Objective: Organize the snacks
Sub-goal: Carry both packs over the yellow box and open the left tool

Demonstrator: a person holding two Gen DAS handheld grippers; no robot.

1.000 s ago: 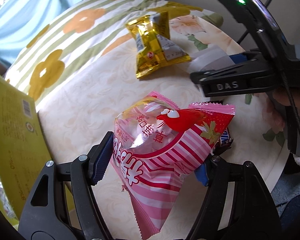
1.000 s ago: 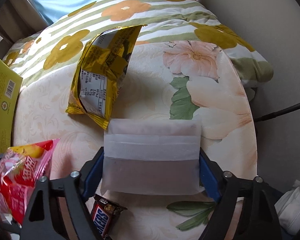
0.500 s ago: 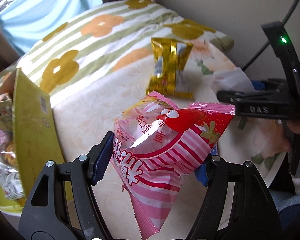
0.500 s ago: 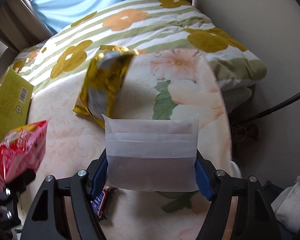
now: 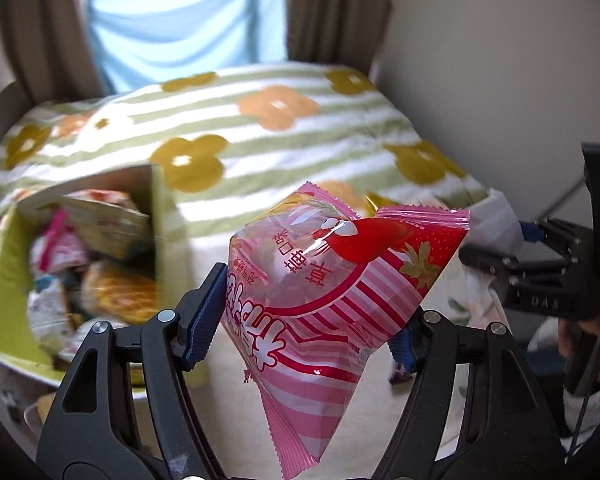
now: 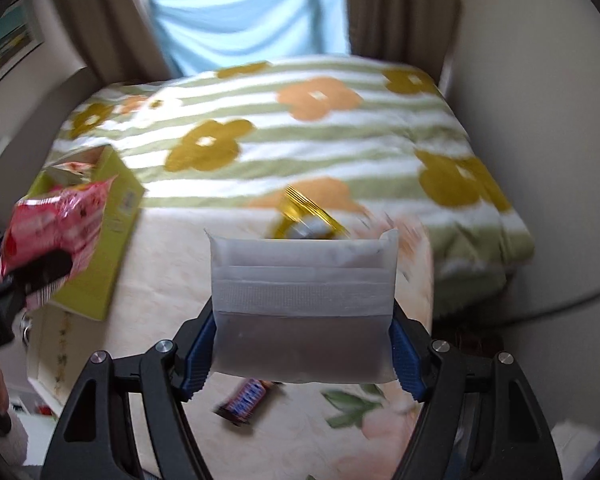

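Note:
My left gripper [image 5: 306, 312] is shut on a pink striped snack bag [image 5: 324, 292] and holds it in the air. The bag also shows at the left of the right wrist view [image 6: 56, 224]. My right gripper [image 6: 302, 354] is shut on a white translucent packet [image 6: 302, 308], lifted above the bed. An open yellow-green box [image 5: 4, 280] with several snacks inside sits at the left; it also shows in the right wrist view [image 6: 100, 268]. A gold snack bag [image 6: 304, 220] lies on the bed beyond the packet. A Snickers bar [image 6: 244, 400] lies below it.
The bed has a cream floral sheet [image 6: 160, 280] and a green striped flower blanket [image 6: 300, 128] behind. A wall is at the right, a curtain and a window at the back. The right gripper's body [image 5: 548, 280] is at the right of the left wrist view.
Both grippers have risen and tilted up with their packets. The view swung left, so the open box and the window have come into sight.

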